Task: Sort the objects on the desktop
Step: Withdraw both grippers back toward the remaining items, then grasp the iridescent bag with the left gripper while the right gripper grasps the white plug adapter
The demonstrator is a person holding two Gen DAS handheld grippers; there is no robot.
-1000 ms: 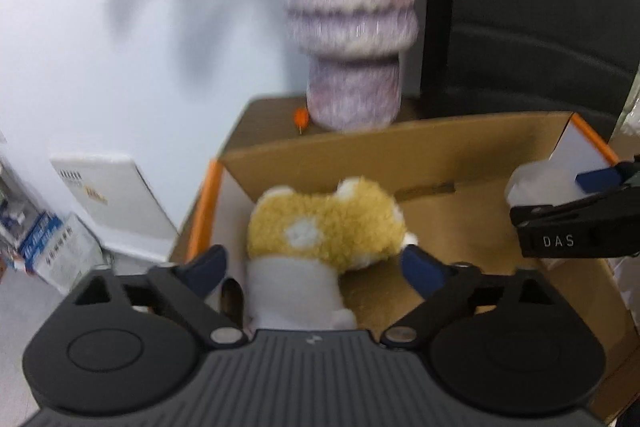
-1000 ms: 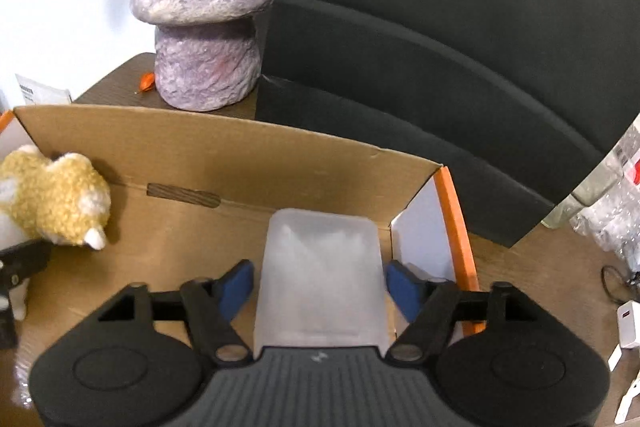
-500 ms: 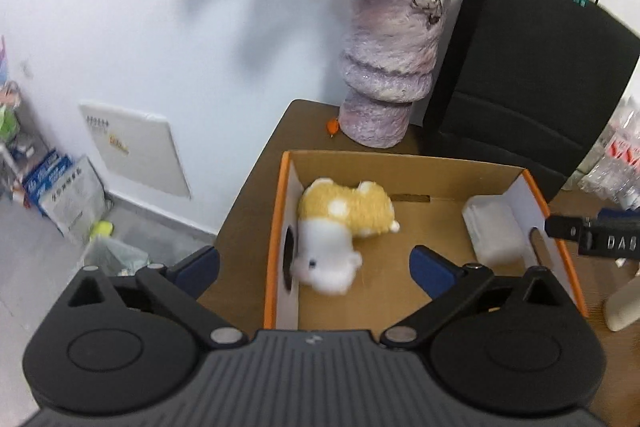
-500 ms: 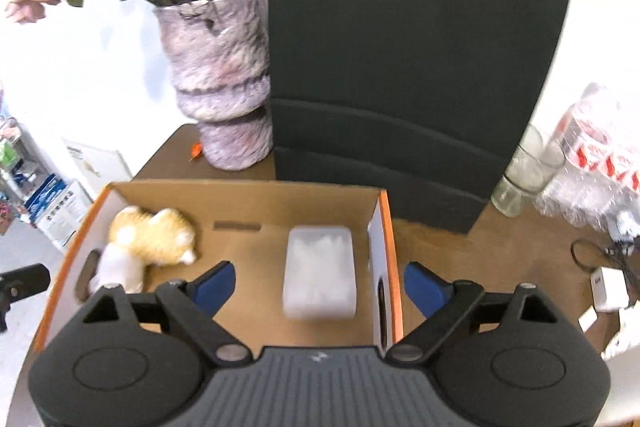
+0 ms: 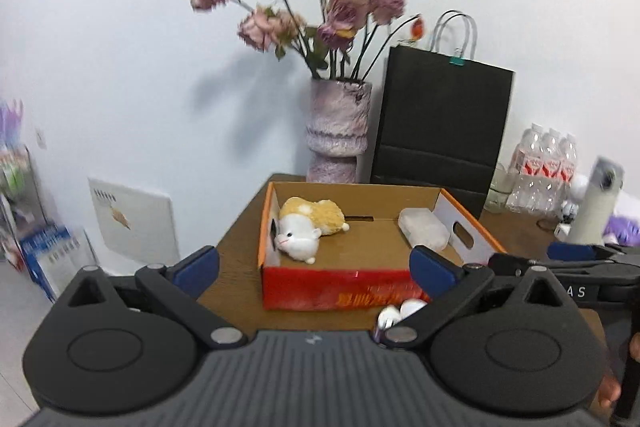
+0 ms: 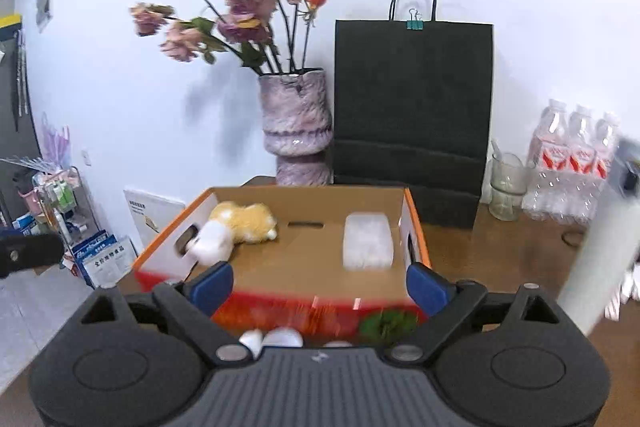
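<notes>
An open cardboard box (image 5: 340,289) (image 6: 414,223) with orange rims and a red front stands on the brown table. Inside it, a yellow and white plush toy (image 5: 306,229) (image 6: 234,225) lies at the left and a frosted white packet (image 5: 424,231) (image 6: 367,241) at the right. My left gripper (image 5: 314,263) is open and empty, in front of the box. My right gripper (image 6: 318,281) is open and empty, also in front of the box; it shows at the right of the left wrist view (image 5: 580,263). Small white objects (image 5: 400,311) (image 6: 276,339) and a green thing (image 6: 386,323) lie before the box.
A purple vase of dried roses (image 5: 338,135) (image 6: 296,123) and a black paper bag (image 5: 442,127) (image 6: 412,107) stand behind the box. A glass (image 6: 506,191), a pack of water bottles (image 6: 572,171) (image 5: 540,171) and a white cylinder (image 5: 596,207) are at the right. The table edge drops at the left (image 5: 236,223).
Both grippers have pulled back and up out of the box, leaving the plush toy and the packet inside. The whole box, vase and bag have come into view.
</notes>
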